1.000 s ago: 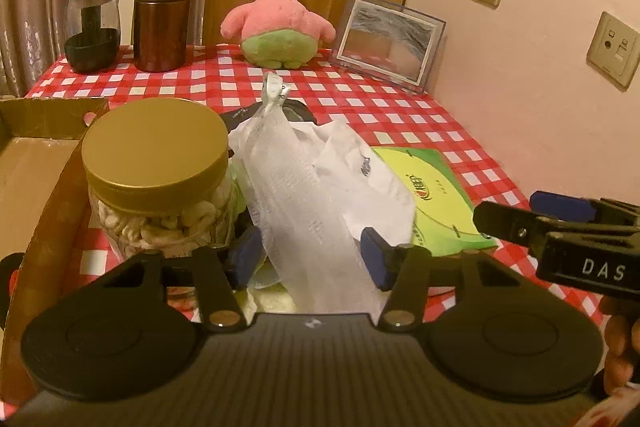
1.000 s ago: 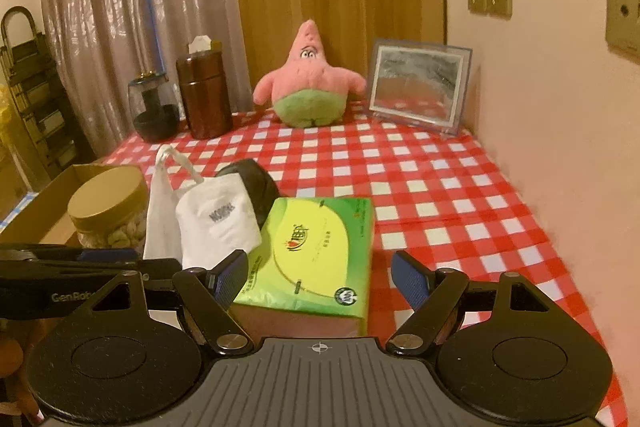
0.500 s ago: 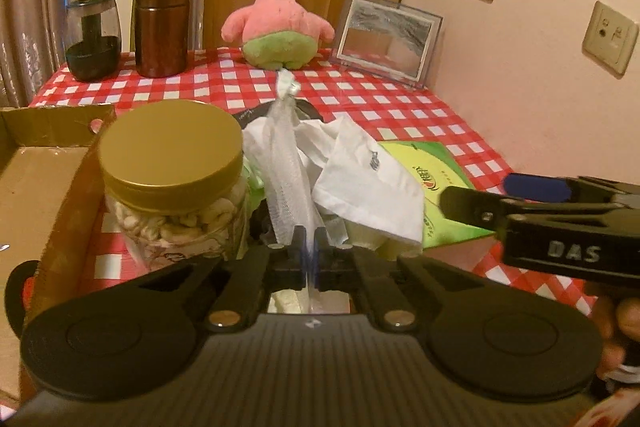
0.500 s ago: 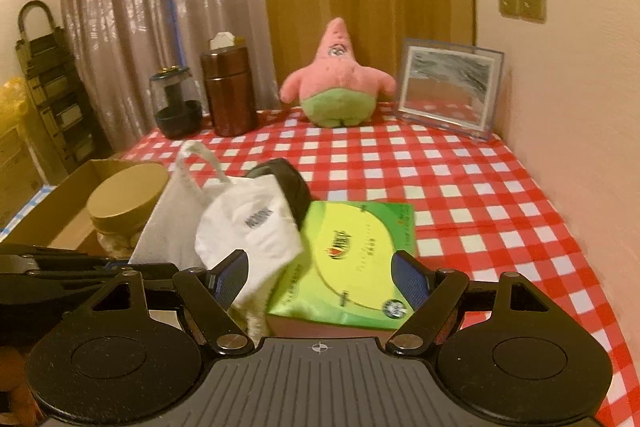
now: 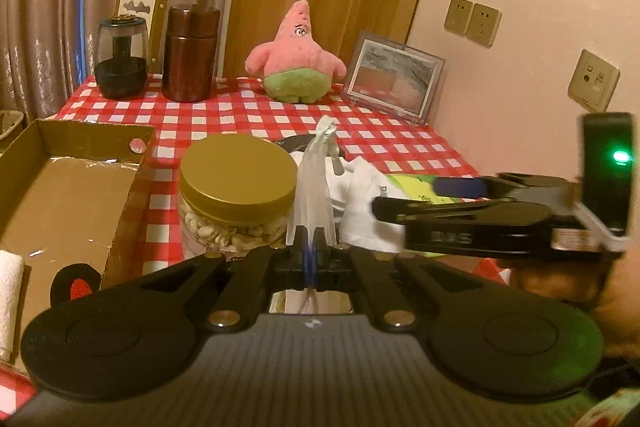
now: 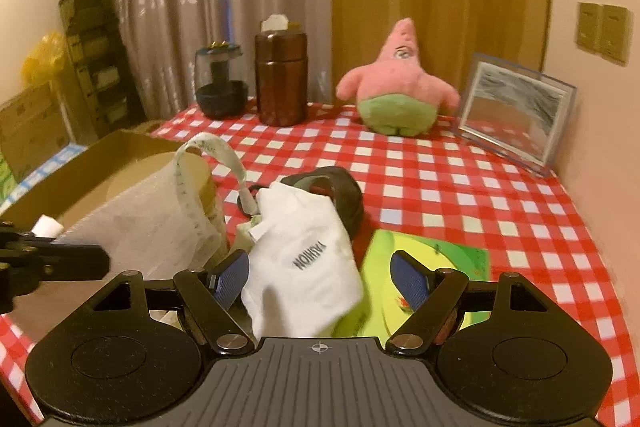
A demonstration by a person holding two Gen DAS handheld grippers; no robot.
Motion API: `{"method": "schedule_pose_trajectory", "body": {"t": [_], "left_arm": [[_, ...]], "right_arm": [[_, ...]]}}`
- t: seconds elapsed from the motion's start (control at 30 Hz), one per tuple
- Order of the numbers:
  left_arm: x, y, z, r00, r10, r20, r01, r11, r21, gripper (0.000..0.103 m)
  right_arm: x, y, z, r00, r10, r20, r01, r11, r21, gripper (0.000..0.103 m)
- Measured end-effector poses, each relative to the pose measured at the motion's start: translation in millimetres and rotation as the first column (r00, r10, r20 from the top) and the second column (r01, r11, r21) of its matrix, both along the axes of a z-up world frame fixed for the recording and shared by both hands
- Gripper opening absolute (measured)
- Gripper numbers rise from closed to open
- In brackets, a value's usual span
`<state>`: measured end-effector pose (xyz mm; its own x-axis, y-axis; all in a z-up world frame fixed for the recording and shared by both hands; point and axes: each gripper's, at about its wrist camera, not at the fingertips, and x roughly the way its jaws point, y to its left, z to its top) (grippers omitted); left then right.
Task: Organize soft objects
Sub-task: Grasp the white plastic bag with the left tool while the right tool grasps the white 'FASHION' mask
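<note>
Left wrist view: the left gripper (image 5: 310, 259) is clamped on the lower edge of a thin translucent white mesh pouch (image 5: 314, 183), pinched flat between the pads so the limp fabric hangs stretched rather than crumpling. Its long axis runs up and away from the jaws, the ribbon loop pointing toward the pink star-shaped plush toy (image 5: 296, 61). It stands just beside the gold-lidded clear jar of nuts (image 5: 236, 195), with the open brown cardboard box (image 5: 60, 195) to the left, likely the drop place

Right wrist view: the right gripper (image 6: 318, 281) stands wide, gripping nothing; a white cloth bag printed with dark letters (image 6: 306, 259) lies between its blue pads, resting partly on the green tissue pack (image 6: 432, 267), its length running toward the camera
</note>
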<state>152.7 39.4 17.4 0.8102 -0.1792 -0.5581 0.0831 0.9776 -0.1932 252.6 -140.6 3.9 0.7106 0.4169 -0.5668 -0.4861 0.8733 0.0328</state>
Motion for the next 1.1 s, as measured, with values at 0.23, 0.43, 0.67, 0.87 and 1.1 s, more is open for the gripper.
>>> {"method": "schedule_pose_trajectory", "body": {"t": [0.23, 0.43, 0.67, 0.87, 1.1], "left_arm": [[2, 2, 2, 1.000, 0.000, 0.005, 0.000, 1.000, -0.009, 0.001], [6, 2, -4, 1.000, -0.009, -0.012, 0.009, 1.000, -0.025, 0.001], [6, 2, -6, 1.000, -0.016, -0.016, 0.015, 0.999, -0.037, 0.001], [0, -1, 8, 0.999, -0.030, 0.012, 0.030, 0.999, -0.033, 0.001], [-16, -3, 32, 0.998, -0.046, 0.052, 0.047, 0.999, -0.021, 0.001]], "right_arm": [[26, 17, -13, 0.999, 0.041, -0.032, -0.043, 0.998, -0.051, 0.067], [40, 25, -21, 0.997, 0.040, -0.067, -0.045, 0.996, -0.079, 0.034], [30, 18, -10, 1.000, -0.009, -0.019, 0.008, 0.998, -0.055, 0.010], [4, -2, 15, 0.995, -0.059, 0.079, 0.059, 0.998, 0.001, 0.009], [-42, -27, 44, 0.986, -0.130, 0.106, 0.121, 0.989, 0.089, 0.009]]}}
